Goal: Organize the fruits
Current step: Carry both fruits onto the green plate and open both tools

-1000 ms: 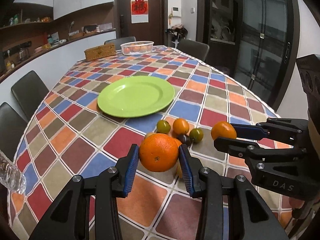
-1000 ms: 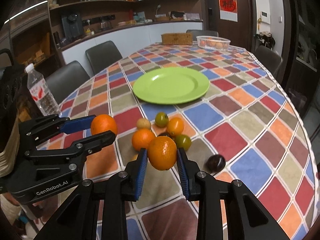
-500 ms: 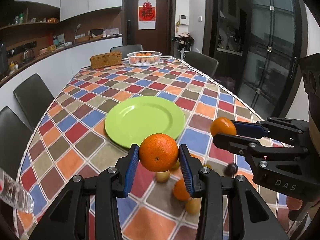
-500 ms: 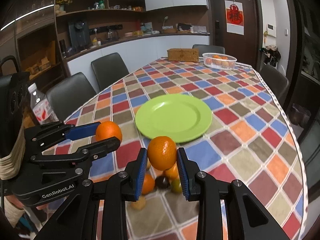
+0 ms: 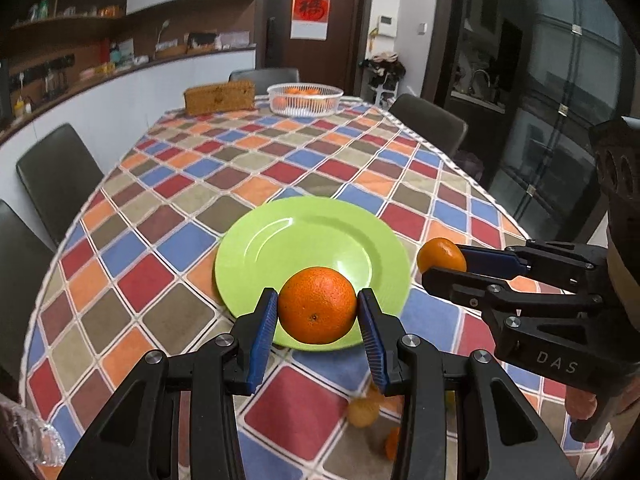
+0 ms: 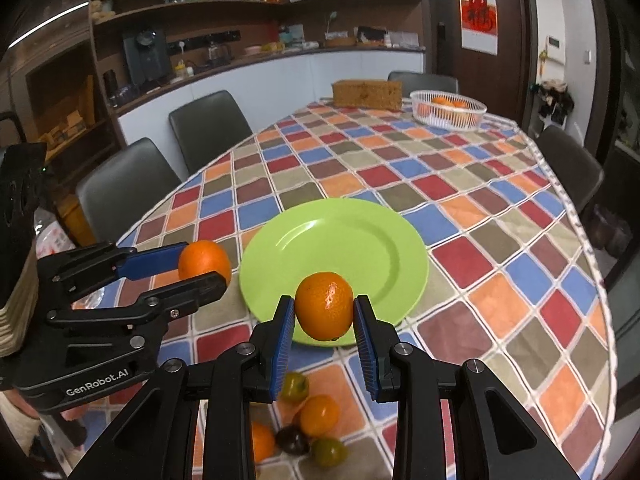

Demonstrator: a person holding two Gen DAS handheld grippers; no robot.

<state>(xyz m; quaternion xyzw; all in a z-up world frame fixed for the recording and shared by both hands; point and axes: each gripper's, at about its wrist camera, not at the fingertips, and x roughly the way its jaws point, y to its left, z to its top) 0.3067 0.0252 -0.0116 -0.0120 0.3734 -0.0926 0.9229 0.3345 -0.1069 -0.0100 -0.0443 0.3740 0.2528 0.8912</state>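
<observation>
Presently two oranges are being carried above the near rim of the green plate [image 5: 312, 236], and none is lying on it yet, so the sorting is being judged as barely begun. One orange [image 5: 317, 305] is being clamped between the blue pads of the left gripper [image 5: 317, 312], and a slightly smaller orange [image 6: 325, 306] is being pinched by the right gripper [image 6: 325, 316]; both are being held off the cloth, just in front of the plate's near edge. Nearer than the plate, a loose cluster of small fruit [image 6: 308, 420] is being left on the checked tablecloth [image 5: 160, 184]: orange ones, greenish ones and one dark one, all waiting to be moved. At the far end of the table a white basket [image 6: 448, 110] is being seen with orange fruit inside, beside a brown box [image 6: 366, 94]. Much of the cluster is being hidden behind the gripper arms, so a full count cannot be made, and in the left view it is being blurred. How far each orange is hanging above the plate cannot be told, and a clear bottle [image 5: 28, 440] is being cut off at the near left corner.
</observation>
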